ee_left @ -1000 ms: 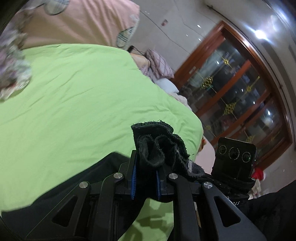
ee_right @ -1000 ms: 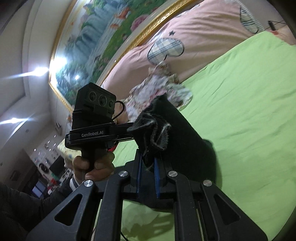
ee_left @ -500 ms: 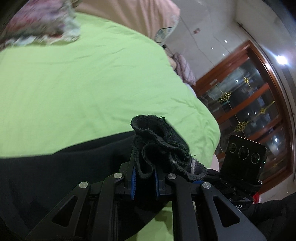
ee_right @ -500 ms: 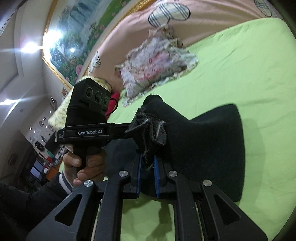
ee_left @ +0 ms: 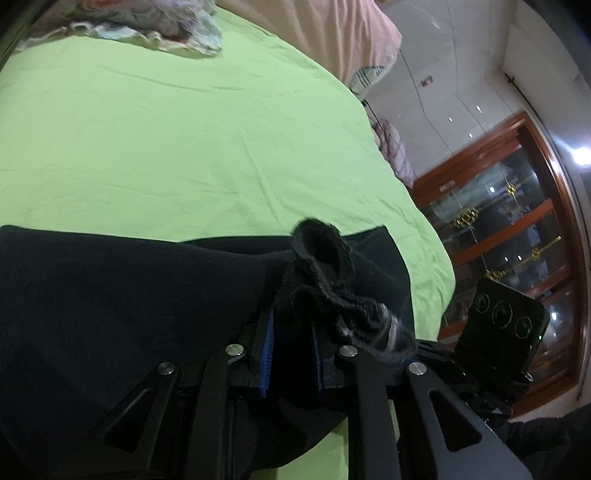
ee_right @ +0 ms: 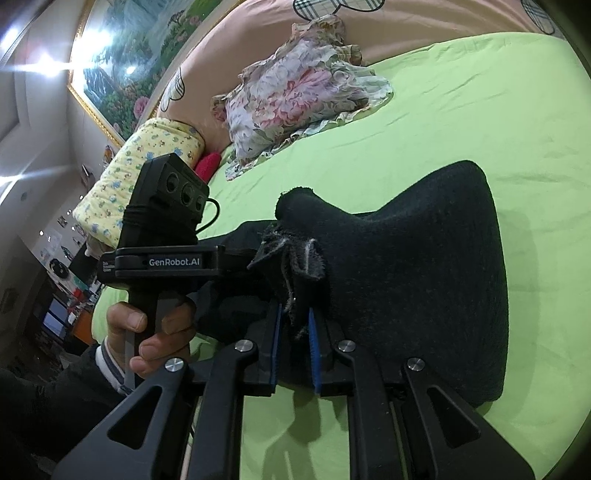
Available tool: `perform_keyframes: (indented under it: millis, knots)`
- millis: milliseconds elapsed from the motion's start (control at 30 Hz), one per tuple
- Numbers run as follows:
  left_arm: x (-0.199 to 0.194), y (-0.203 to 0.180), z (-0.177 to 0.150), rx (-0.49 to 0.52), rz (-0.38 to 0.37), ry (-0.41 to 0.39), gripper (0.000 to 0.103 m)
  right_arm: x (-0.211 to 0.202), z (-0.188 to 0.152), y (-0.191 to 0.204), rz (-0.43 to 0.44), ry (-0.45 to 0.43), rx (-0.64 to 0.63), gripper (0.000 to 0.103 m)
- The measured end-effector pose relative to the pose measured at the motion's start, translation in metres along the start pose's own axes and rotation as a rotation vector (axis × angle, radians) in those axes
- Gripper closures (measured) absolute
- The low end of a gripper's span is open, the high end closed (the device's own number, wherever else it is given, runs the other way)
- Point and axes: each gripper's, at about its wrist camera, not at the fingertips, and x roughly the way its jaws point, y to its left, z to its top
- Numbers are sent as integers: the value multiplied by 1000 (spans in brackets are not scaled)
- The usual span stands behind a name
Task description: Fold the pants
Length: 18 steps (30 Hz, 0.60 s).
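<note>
Black pants [ee_left: 110, 295] lie spread on a green bed sheet [ee_left: 184, 147]. My left gripper [ee_left: 291, 325] is shut on a bunched edge of the pants, which sticks up between its blue pads. My right gripper [ee_right: 295, 325] is shut on another bunched edge of the pants [ee_right: 424, 277]; the cloth fans out to the right over the sheet [ee_right: 480, 110]. The left gripper's body [ee_right: 166, 229], held by a hand, shows close to the left of my right gripper. The right gripper's body [ee_left: 502, 317] shows at the right of the left wrist view.
A floral pillow [ee_right: 295, 99] and a yellow rolled blanket [ee_right: 140, 177] lie at the head of the bed by a pink headboard [ee_right: 406, 22]. A wooden glass-door cabinet [ee_left: 517, 229] stands beyond the bed's edge.
Both grippers have come down toward the bed with the pants edge. More of the black cloth now lies spread on the sheet. Both stay shut.
</note>
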Motion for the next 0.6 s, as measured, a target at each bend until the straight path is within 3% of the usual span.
perform_keyframes:
  millis: [233, 467, 600]
  knots:
    - [-28, 8, -10, -88, 41, -88, 70, 4, -1, 8, 14, 20, -23, 68]
    - [-63, 16, -32, -171, 91, -194, 50, 5, -2, 20, 40, 23, -41, 67]
    - [-81, 26, -48, -221, 98, -235, 47, 4, 0, 27, 58, 22, -49, 67]
